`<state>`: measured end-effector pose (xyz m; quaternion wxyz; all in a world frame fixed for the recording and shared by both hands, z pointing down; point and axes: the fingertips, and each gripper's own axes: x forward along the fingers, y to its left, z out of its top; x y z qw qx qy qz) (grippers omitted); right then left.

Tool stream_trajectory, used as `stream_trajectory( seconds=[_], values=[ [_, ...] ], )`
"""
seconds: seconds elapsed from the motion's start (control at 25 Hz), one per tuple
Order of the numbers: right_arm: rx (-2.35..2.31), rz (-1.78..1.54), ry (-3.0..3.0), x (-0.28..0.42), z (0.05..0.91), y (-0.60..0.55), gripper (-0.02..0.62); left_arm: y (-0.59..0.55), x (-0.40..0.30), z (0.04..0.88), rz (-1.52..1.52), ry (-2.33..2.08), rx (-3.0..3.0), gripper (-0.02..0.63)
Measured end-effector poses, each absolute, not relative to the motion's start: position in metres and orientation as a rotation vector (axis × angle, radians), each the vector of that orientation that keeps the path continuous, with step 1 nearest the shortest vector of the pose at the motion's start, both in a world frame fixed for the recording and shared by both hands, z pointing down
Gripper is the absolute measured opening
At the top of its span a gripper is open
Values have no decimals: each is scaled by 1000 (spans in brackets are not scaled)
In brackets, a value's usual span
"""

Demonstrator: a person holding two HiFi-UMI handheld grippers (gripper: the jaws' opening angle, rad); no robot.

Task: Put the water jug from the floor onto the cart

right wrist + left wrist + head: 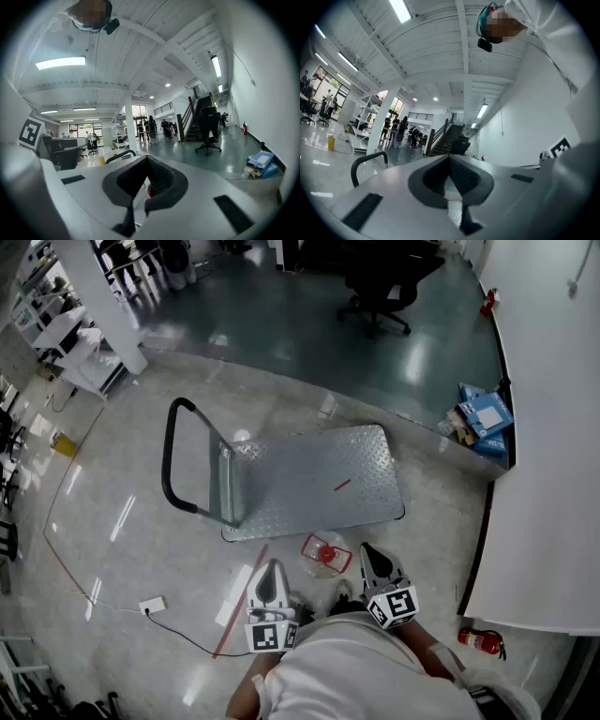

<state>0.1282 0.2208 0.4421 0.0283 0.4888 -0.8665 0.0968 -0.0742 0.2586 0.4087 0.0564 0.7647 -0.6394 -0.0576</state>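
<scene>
Left tool [272, 570] and right tool [368, 554], both closed and empty, flank water jug [325, 554] on floor [141, 549] just beside cart [309, 474]. Risk: unless opened, jaws cannot clasp it; a nudge may topple it.

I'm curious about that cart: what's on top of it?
Just a small red mark on the cart. The water jug sits on the floor beside it. Under its deck is hidden.

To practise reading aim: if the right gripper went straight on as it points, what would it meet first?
Probably nothing near: the right gripper aims level above the cart deck; way looks free, depth unclear.
</scene>
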Motion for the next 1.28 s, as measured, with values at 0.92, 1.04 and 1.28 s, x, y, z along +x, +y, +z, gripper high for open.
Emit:
stream_trajectory(
  seconds=[0.92, 1.04, 1.28],
  values=[
    [1117, 582, -2249, 78, 608, 163, 82, 241, -77, 421, -100, -1928, 2314, 3],
    [947, 679, -2117, 60, 680, 160, 203, 231, -75, 434, -115, -1905, 2291, 3],
    [674, 758, -1830, 61, 827, 196, 253, 231, -73, 472, -73, -1880, 2196, 3]
  ],
)
